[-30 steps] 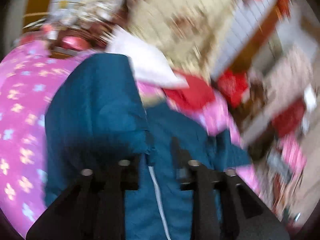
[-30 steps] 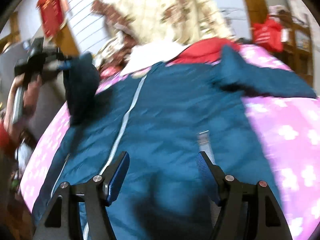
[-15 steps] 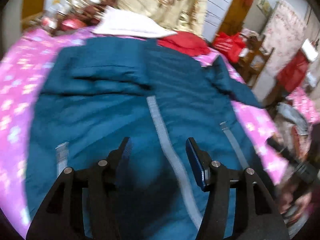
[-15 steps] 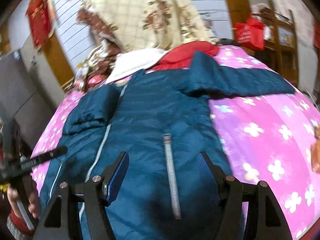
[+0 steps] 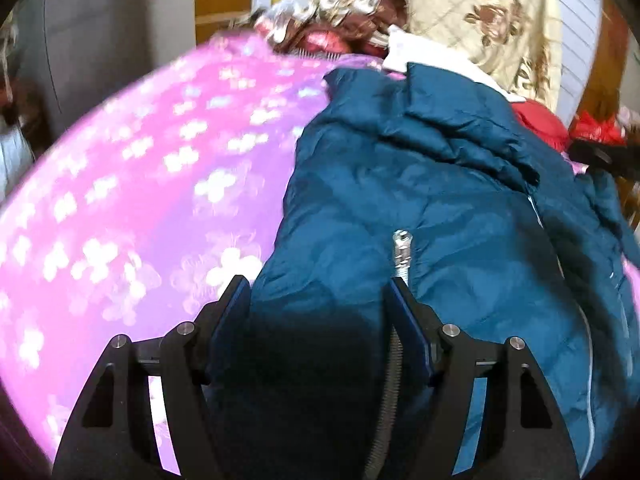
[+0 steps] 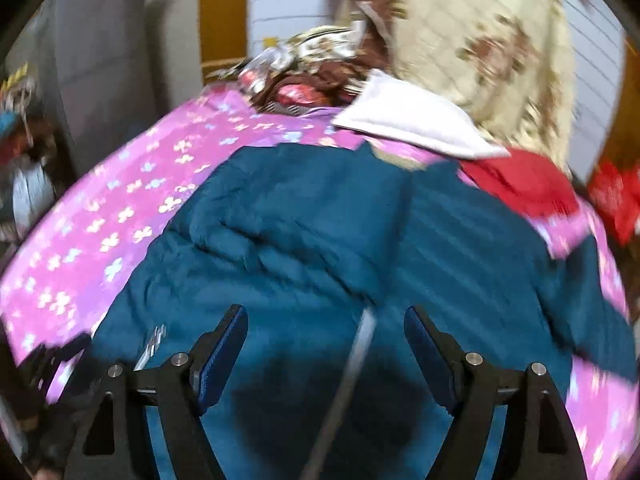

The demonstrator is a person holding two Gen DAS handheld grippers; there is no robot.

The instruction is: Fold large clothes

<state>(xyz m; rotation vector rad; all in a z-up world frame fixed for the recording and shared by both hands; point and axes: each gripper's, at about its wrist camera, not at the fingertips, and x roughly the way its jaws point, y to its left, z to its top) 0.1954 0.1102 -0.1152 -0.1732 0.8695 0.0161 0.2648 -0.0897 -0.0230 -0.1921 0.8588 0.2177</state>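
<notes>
A bed covered by a pink floral bedspread (image 5: 132, 184) filled both views, with a cream quilted blanket (image 6: 480, 48) hung against the wall behind it. A large teal padded jacket (image 5: 420, 200) was spread on the bedspread, one sleeve folded across its chest, its pocket zipper (image 5: 401, 252) seen running toward the camera. A white pillow (image 6: 408, 120) and a red garment (image 6: 524, 184) were seen beyond the collar. The left gripper (image 5: 318, 300) was held low over the jacket's edge, fingers spread wide with nothing between them. The right gripper (image 6: 326, 332) was held over the jacket's middle — fingers likewise parted and empty — above the pale front zipper (image 6: 360, 344). Both views were blurred.
</notes>
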